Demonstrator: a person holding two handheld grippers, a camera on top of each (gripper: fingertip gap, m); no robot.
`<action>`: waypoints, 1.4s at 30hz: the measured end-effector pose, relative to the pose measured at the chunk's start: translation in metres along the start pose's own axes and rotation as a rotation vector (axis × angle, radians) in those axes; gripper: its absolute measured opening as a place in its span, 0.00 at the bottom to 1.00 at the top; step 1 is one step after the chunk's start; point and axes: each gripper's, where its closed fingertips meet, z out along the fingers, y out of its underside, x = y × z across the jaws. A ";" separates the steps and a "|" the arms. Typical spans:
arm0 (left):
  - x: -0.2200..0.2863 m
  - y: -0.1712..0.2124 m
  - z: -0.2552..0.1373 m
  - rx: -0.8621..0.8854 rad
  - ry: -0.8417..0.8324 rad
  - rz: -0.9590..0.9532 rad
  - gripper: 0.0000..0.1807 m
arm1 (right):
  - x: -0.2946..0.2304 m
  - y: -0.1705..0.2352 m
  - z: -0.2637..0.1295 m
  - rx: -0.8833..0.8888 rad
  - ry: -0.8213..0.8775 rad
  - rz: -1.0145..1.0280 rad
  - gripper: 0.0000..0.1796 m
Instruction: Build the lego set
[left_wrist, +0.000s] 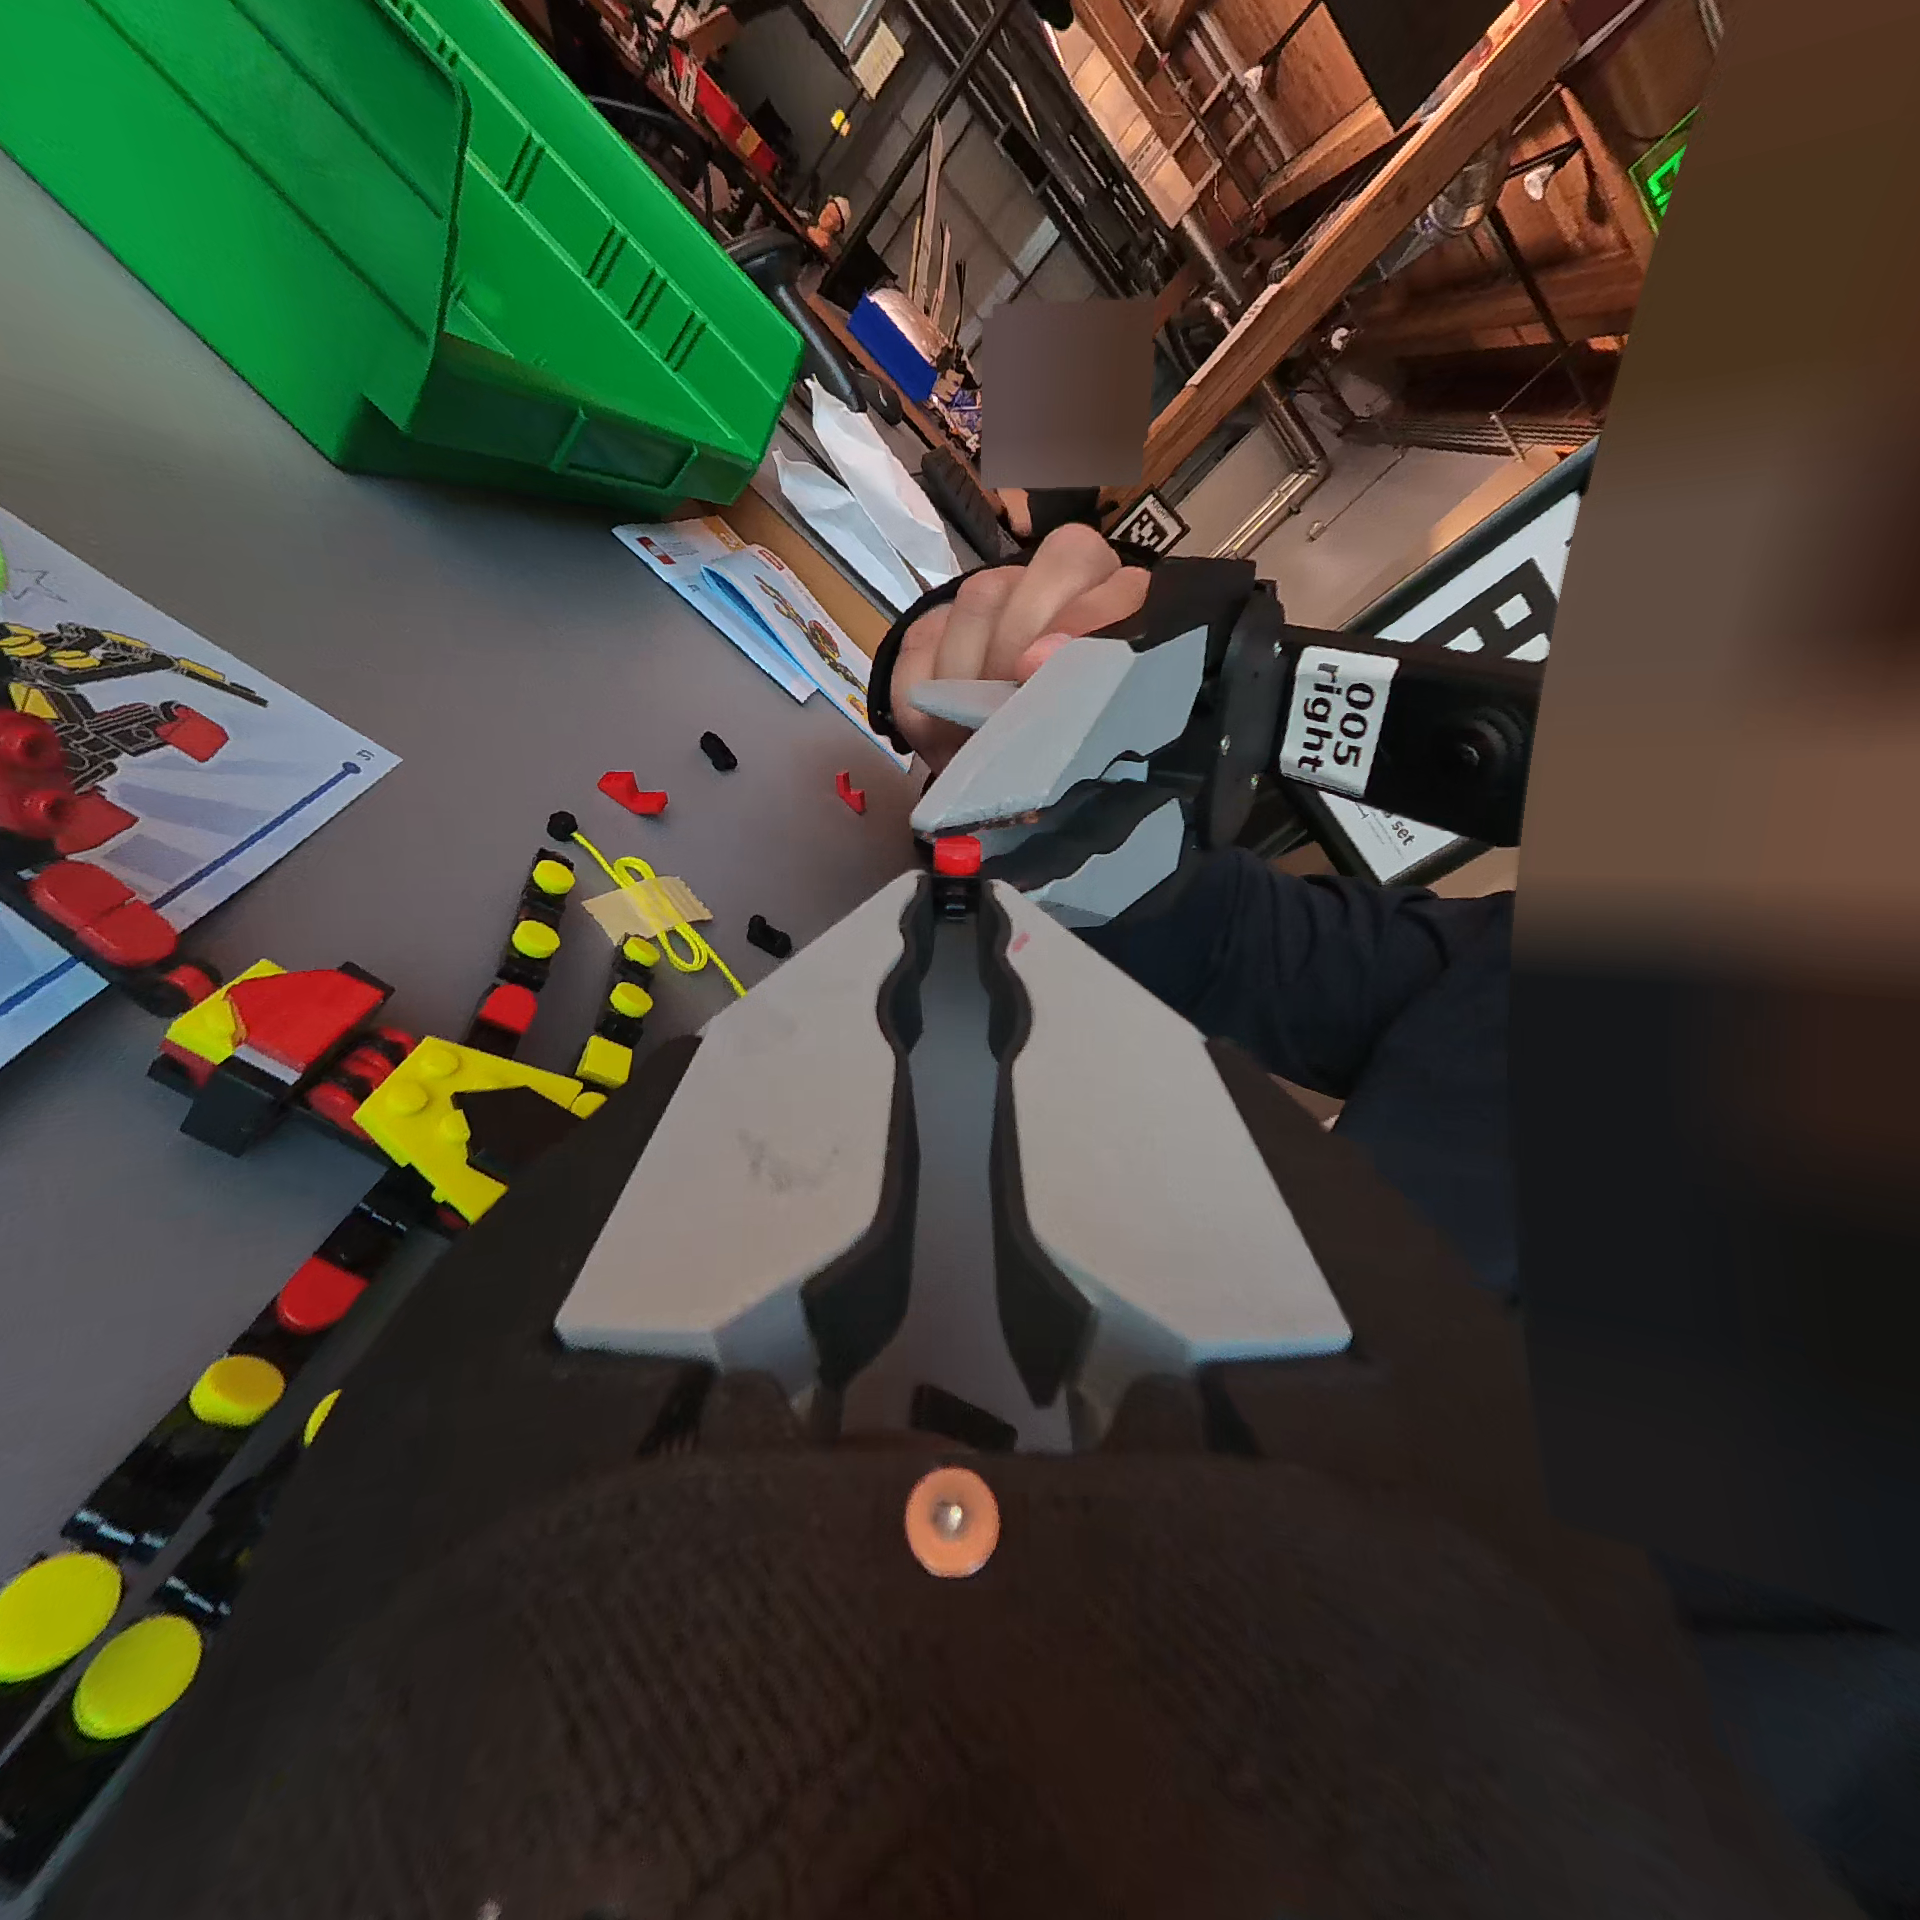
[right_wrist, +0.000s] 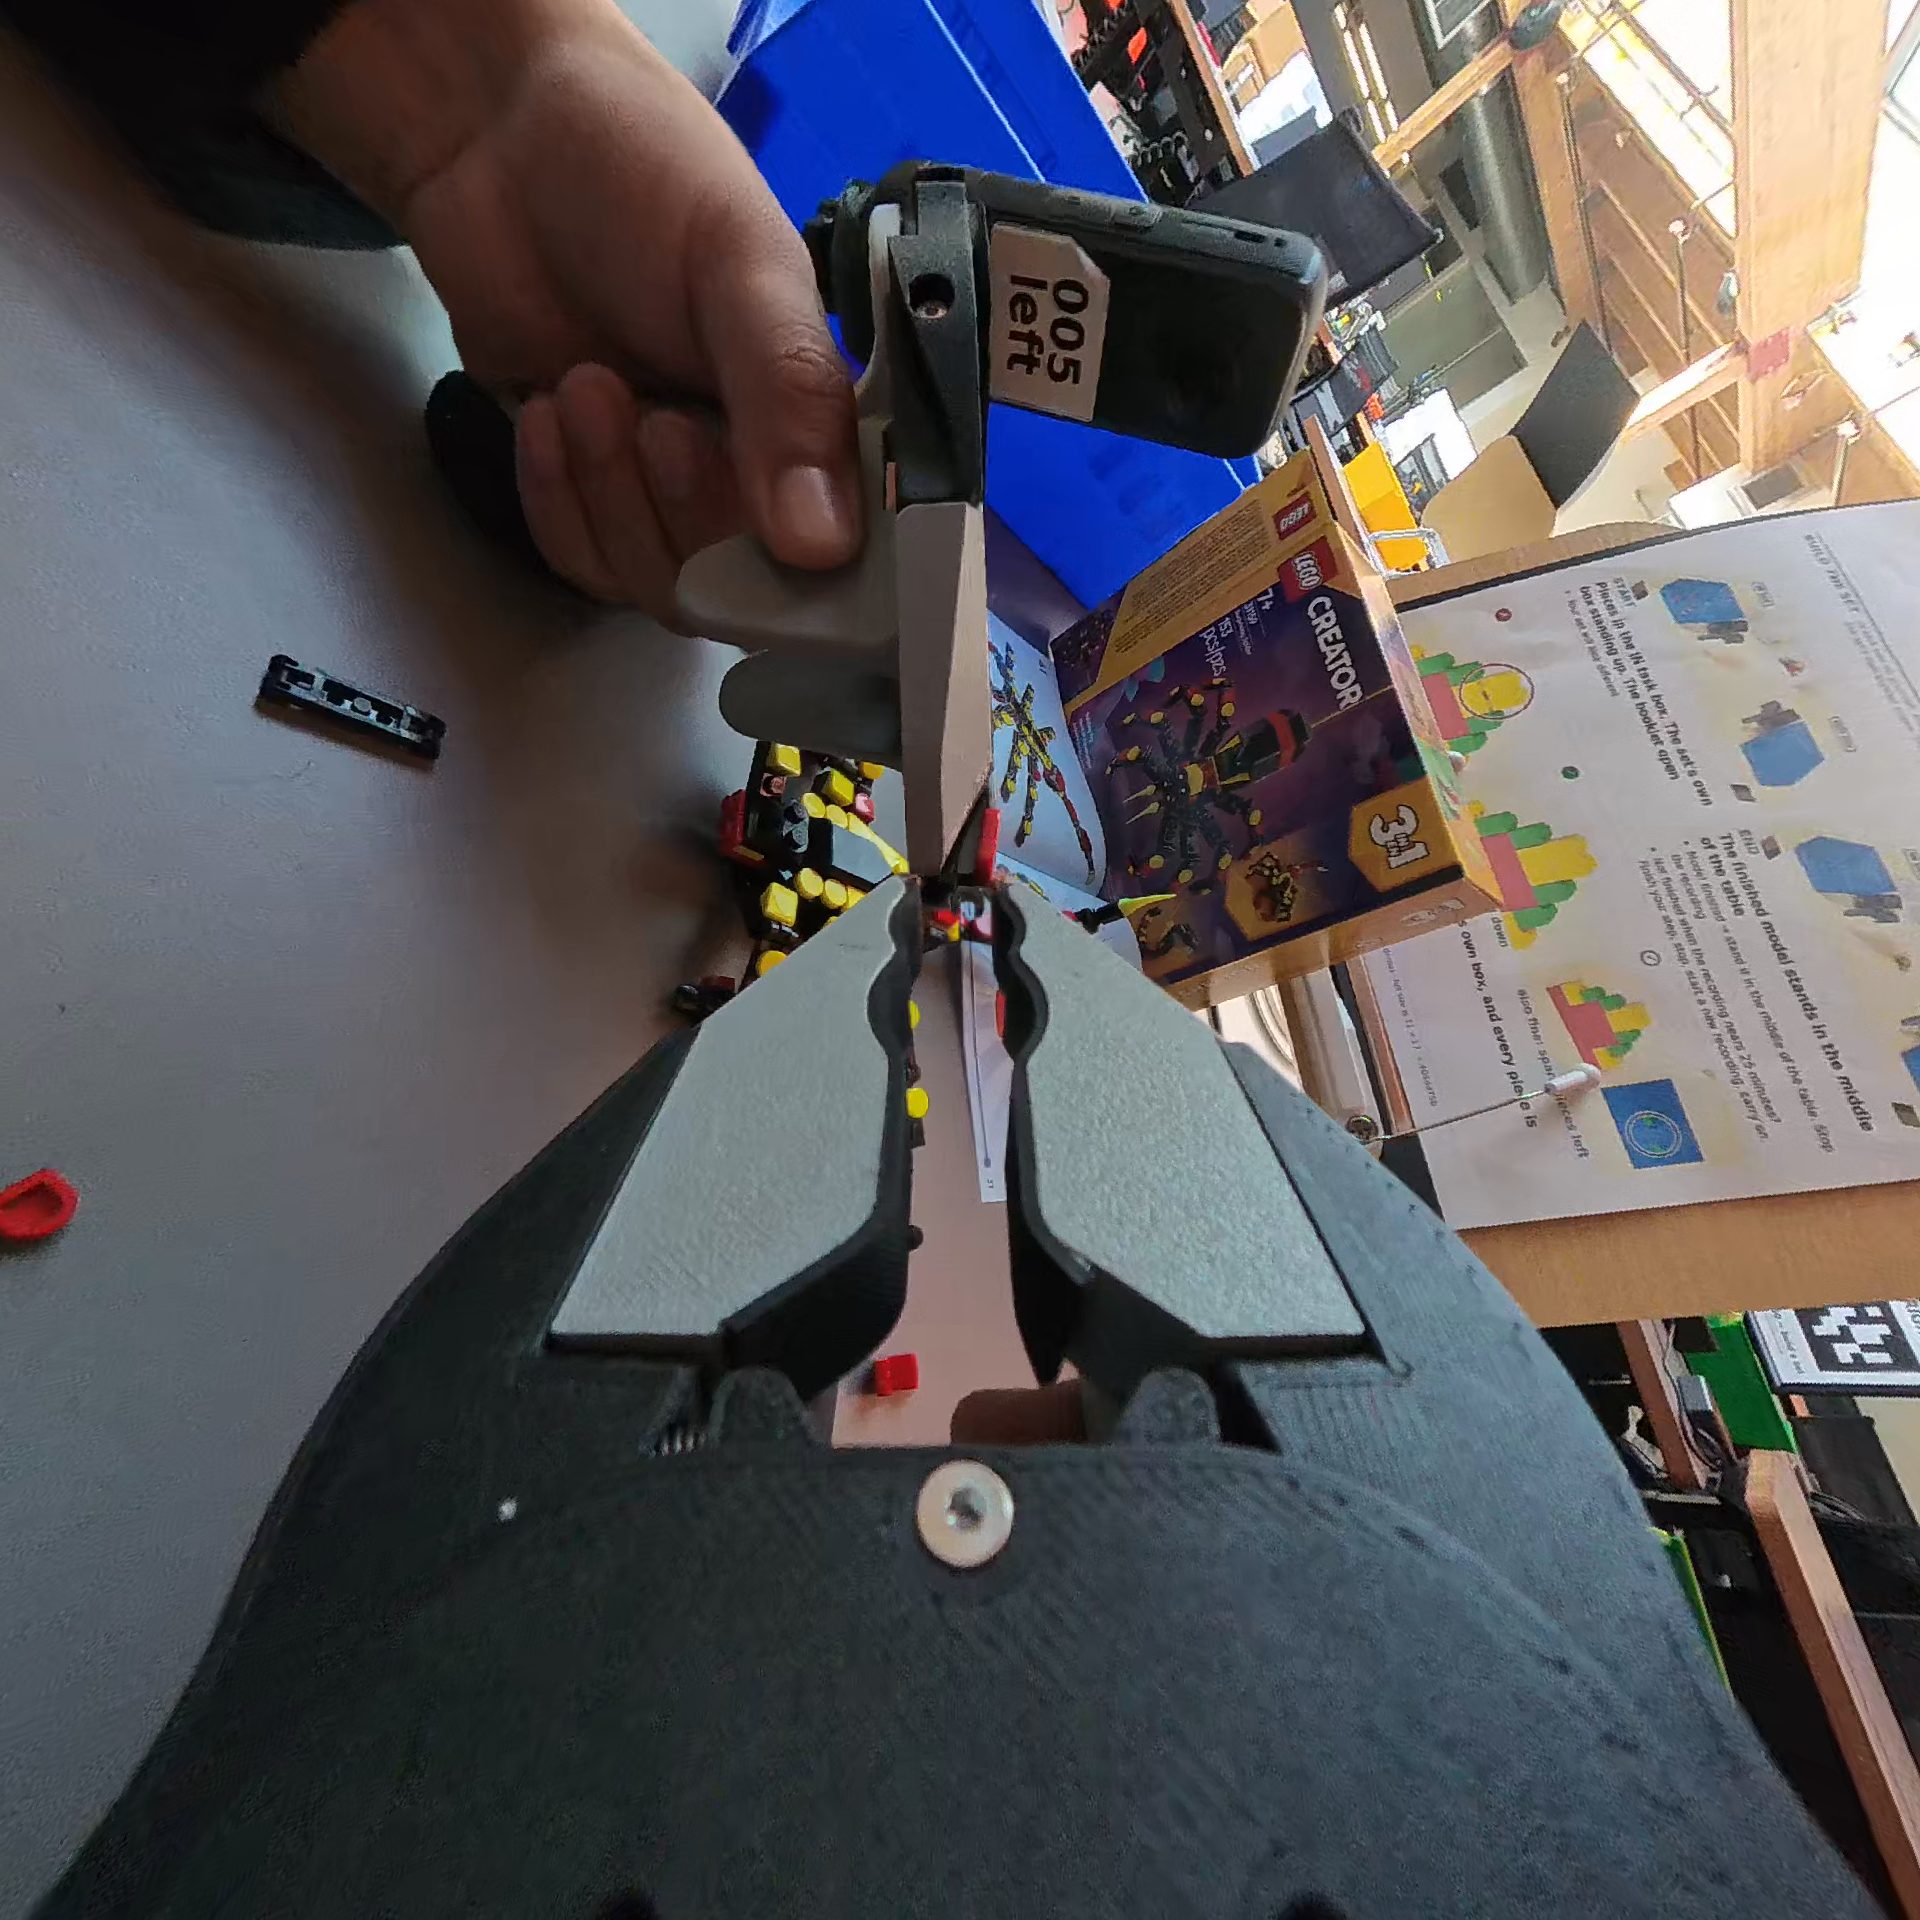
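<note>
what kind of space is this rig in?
Likely a workshop or lab. The grey table sits among wooden shelving, with a green storage bin and a blue bin beside the build.

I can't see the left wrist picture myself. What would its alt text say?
Two grey handheld grippers meet tip to tip over a grey table: the left gripper pinches a small black piece, and the right gripper holds a small red piece against it. A half-built red, yellow and black model, an open instruction booklet and a green bin lie to the left.
</note>
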 end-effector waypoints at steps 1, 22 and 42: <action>-0.001 0.001 0.000 -0.010 -0.006 0.000 0.02 | -0.001 0.001 0.000 -0.004 -0.003 -0.006 0.05; -0.002 0.013 0.001 -0.092 -0.020 -0.007 0.02 | -0.010 0.003 -0.003 -0.035 -0.052 -0.078 0.02; -0.031 -0.007 -0.013 -0.147 -0.524 0.680 0.16 | -0.001 0.029 0.006 -0.009 -0.328 0.779 0.01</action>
